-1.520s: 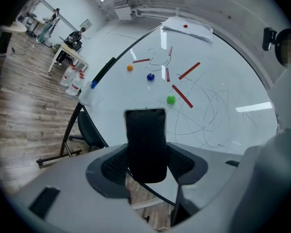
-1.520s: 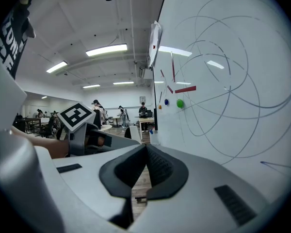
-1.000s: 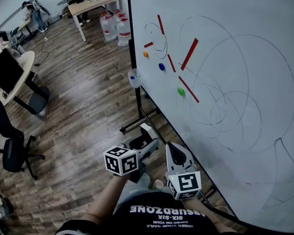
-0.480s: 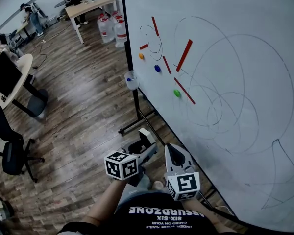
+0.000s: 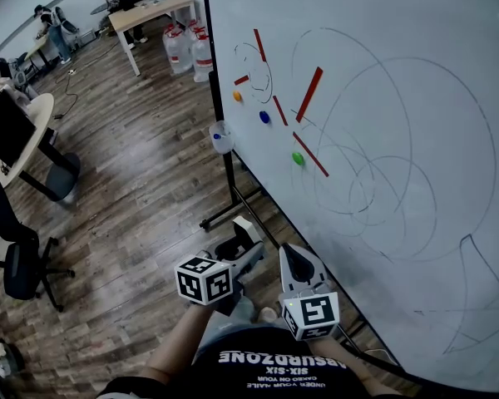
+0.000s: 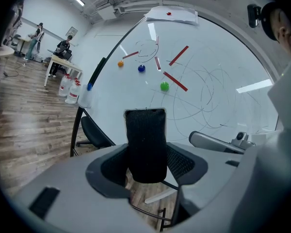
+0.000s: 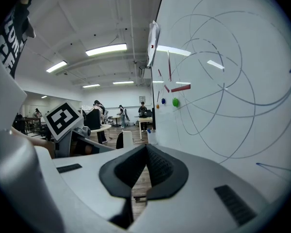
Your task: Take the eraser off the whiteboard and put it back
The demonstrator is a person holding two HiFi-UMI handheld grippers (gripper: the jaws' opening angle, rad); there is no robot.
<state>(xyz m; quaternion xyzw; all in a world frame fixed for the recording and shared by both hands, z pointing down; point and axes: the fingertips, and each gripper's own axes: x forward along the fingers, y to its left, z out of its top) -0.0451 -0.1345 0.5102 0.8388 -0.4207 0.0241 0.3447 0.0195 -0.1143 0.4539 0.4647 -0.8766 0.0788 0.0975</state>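
Observation:
My left gripper [image 5: 244,241] is shut on the eraser [image 6: 145,144], a black felt block that stands upright between the jaws in the left gripper view. It hangs low in front of the whiteboard [image 5: 382,81], apart from its surface. The board carries thin drawn circles, red strips [image 5: 308,94] and small coloured magnets [image 5: 297,158]. Beside the left one, close to the board's lower part, my right gripper [image 5: 288,254] is shut with nothing in it; its pads [image 7: 153,164] meet in the right gripper view.
A clear cup [image 5: 220,137] hangs at the board's left edge above the black stand legs [image 5: 231,210]. Water bottles [image 5: 187,46] and a desk [image 5: 150,8] stand behind. A round table [image 5: 25,131] and office chair [image 5: 21,256] are at the left on the wooden floor.
The head view has drifted slightly, so the board sits a little further left. Both grippers stay almost where they were, the left still holding the eraser.

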